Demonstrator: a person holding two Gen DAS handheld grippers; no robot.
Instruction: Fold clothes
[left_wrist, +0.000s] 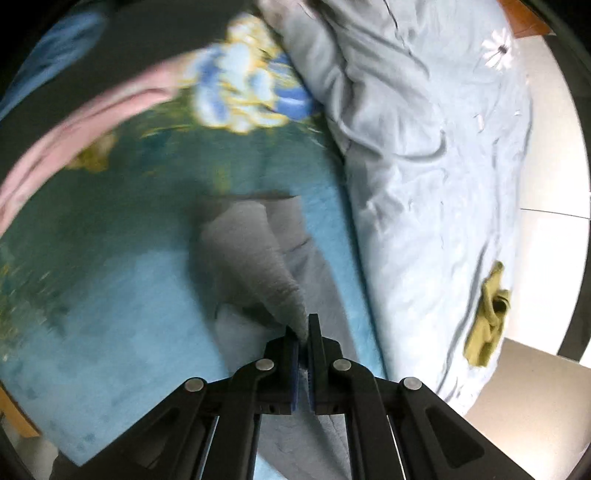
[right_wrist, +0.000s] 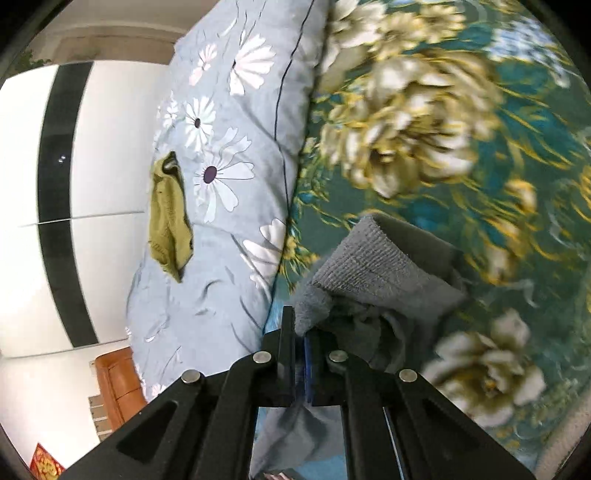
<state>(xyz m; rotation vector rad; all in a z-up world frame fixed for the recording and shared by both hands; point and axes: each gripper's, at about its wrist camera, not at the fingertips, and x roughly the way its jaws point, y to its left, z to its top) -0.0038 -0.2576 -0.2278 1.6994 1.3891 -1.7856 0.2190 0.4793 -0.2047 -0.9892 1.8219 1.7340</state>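
Much blurred by motion in both wrist views; far edges bent by the fisheye lens. Left gripper (left_wrist: 303, 332) nearly closed, pinching an edge of a grey knitted garment (left_wrist: 255, 266), tip of the cloth hidden between the pads. Right gripper (right_wrist: 300, 330) likewise almost closed on a grey garment edge, ribbed hem (right_wrist: 373, 258) just beyond the fingers. Garment bunched and partly lifted over a teal floral blanket (left_wrist: 110, 295), long axis running away from the left gripper toward a darker far end; lower part cut off behind the gripper bodies. Beside it, a pale blue daisy-print duvet (right_wrist: 221, 229) carrying a crumpled olive-green cloth (right_wrist: 170, 218). Pink fabric (left_wrist: 74, 136) smeared at upper left, kind unclear.
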